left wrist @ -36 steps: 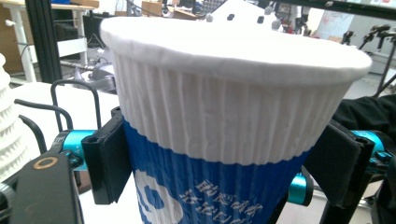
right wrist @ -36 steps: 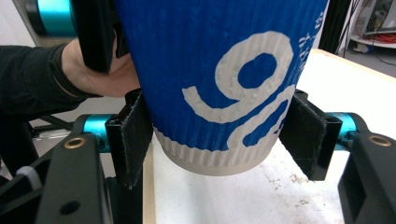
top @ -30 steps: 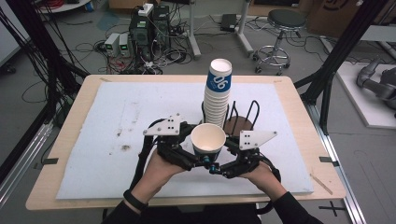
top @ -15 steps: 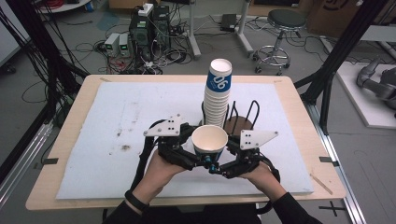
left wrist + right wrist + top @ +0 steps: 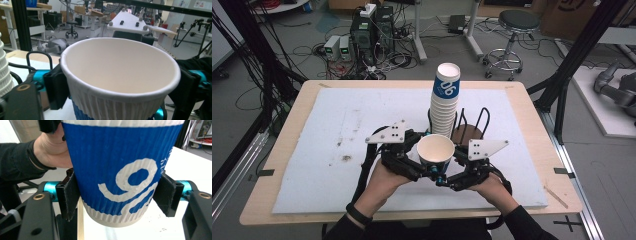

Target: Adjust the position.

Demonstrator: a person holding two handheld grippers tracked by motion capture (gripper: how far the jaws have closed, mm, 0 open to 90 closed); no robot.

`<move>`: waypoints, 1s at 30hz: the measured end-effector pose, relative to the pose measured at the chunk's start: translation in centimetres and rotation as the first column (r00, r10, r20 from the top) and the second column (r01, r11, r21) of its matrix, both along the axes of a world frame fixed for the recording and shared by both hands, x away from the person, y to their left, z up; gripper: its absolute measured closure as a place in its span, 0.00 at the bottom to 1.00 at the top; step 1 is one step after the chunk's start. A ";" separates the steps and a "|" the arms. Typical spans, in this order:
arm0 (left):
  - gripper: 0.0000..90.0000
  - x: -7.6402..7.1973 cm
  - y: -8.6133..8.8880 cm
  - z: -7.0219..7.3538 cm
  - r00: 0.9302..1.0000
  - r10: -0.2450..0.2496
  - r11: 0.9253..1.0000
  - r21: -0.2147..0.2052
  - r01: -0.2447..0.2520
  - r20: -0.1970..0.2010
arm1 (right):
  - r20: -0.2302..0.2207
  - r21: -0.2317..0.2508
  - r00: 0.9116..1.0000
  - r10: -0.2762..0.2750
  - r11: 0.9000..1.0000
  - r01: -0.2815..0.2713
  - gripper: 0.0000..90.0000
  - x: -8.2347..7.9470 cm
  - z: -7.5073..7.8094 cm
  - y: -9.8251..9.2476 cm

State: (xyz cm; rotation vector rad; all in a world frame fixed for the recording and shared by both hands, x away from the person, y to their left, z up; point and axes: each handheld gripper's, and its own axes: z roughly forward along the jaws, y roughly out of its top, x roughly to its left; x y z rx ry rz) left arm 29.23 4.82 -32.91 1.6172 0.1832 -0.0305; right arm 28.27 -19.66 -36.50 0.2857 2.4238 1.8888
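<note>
Both my left gripper [image 5: 414,162] and right gripper [image 5: 459,172] clamp their jaws on one blue paper cup [image 5: 435,154]; I should squeeze lightly, keeping it upright.

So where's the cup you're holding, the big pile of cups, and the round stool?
held cup [image 5: 435,150], high view, inside of its open mouth
stack of cups [image 5: 445,106], high view, ribbed white side
stool [image 5: 518,21], high view, dark seat

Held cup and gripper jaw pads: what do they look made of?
Held cup: paper, it seems. Ripple-wall blue printed sleeve with fine vertical ribs, rolled rim, matte off-white inside.
Jaw pads: black, matte, slightly fuzzy face, likely foam or felt on hard blocks; the exact material is unclear.
Both the left gripper and the right gripper clamp it.
</note>
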 end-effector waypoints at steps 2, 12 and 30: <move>0.23 -0.1 0.0 0.0 1.000 0.007 1.000 0.006 -0.007 0.010 | 0.001 -0.002 1.000 0.005 1.000 -0.005 0.33 0.0 0.0 0.0; 0.25 -0.1 0.3 -0.1 0.999 0.022 0.999 0.027 -0.023 0.042 | -0.001 0.002 1.000 -0.002 1.000 0.002 0.26 0.2 -0.1 0.0; 0.25 0.9 3.8 -2.1 0.991 0.114 0.992 0.040 -0.117 0.068 | 0.022 0.003 0.984 -0.175 0.985 0.175 0.22 2.0 0.3 -4.4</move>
